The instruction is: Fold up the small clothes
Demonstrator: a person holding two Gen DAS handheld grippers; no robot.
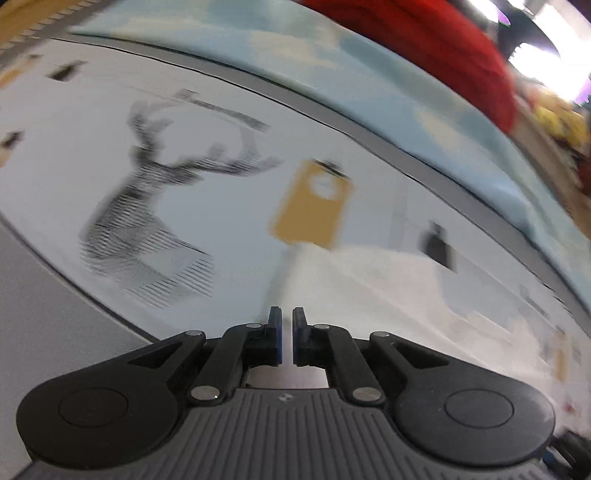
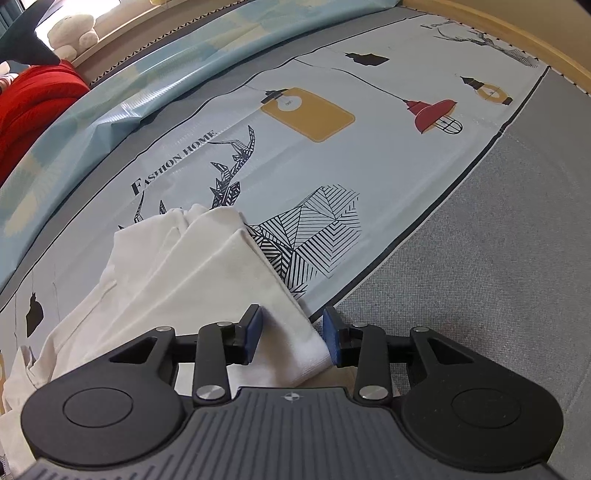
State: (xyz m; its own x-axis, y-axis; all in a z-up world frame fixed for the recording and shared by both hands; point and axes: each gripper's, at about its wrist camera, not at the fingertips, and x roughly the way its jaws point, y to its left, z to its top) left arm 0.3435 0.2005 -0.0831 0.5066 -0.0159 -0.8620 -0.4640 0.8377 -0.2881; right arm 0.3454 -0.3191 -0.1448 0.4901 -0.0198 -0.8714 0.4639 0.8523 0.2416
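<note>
Left claw (image 1: 287,325) shut, empty; right claw (image 2: 291,334) half-open round white garment (image 2: 207,266) corner.

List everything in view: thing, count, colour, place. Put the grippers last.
white garment: one, white, crumpled on the printed cloth, a folded corner lying between the right gripper's fingers.
printed cloth: one, pale blue with a black deer, lamps and lettering, spread on the grey surface.
grey surface: one, grey, under the cloth.
patterned sheet: one, light blue and cream, along the cloth's far edge.
red fabric: one, red, beyond the sheet.
soft toy: one, cream, on the far ledge.
left gripper: one, black with blue pads, shut, just above the white garment.
right gripper: one, black with blue pads, open.
</note>
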